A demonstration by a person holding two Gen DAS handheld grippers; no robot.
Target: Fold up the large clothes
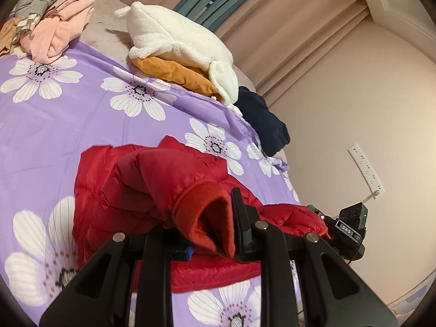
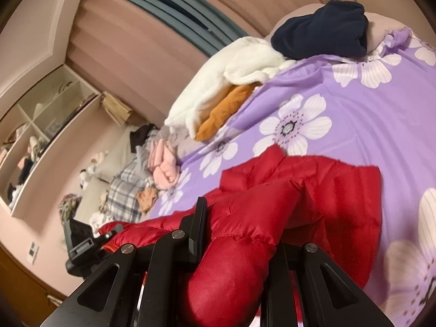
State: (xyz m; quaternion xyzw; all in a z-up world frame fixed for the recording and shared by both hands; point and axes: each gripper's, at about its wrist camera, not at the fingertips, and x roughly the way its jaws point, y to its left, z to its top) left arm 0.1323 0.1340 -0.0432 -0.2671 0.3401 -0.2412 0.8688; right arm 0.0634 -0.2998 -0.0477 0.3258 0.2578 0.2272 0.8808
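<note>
Both jaws clamped on red jacket [image 1: 141, 190].

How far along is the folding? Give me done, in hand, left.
Done: white fleece and mustard garment lie stacked. In hand: the red puffer jacket, left gripper shut on its cuff, right gripper on a sleeve. Left: finishing the jacket, the pink heap, apparently the navy garment.
</note>
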